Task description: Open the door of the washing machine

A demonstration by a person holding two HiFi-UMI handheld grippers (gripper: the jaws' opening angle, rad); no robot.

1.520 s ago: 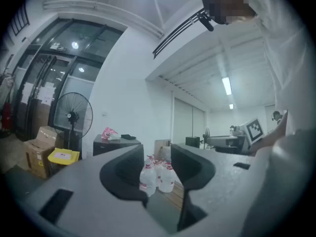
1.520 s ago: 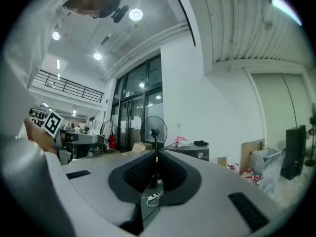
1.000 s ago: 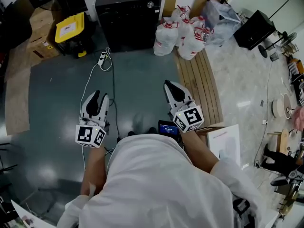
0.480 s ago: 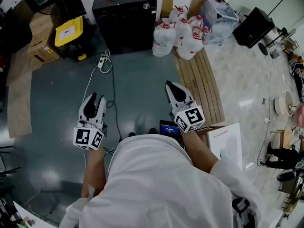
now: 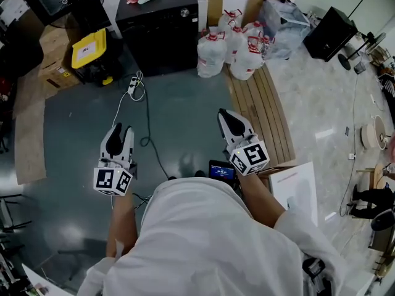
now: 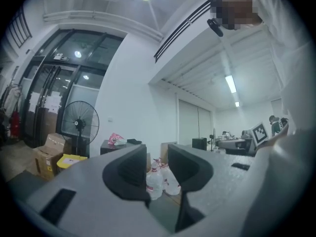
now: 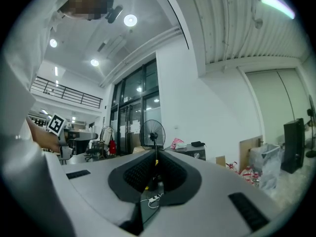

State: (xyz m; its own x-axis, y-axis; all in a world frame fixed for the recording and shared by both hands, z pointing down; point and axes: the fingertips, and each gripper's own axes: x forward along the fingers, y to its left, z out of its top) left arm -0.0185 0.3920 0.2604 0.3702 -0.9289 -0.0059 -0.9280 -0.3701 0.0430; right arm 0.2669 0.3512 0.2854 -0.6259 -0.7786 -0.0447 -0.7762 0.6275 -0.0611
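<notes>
Your left gripper (image 5: pixel 121 131), parted and empty, and closed right gripper (image 5: pixel 226 113) sit barely nearer the washing machine (image 5: pixel 159 39), still far off.

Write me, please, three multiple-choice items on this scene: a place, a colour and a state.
1. In the head view, what stands right of the washing machine? A. water jugs B. a yellow box C. a fan
2. The washing machine is: A. white B. black C. yellow
3. The fingers of the left gripper are: A. apart, empty B. shut on a cable C. shut on a jug
Answers: 1 A, the jugs cluster by its right side; 2 B, its cabinet is black; 3 A, a clear gap shows between them.
</notes>
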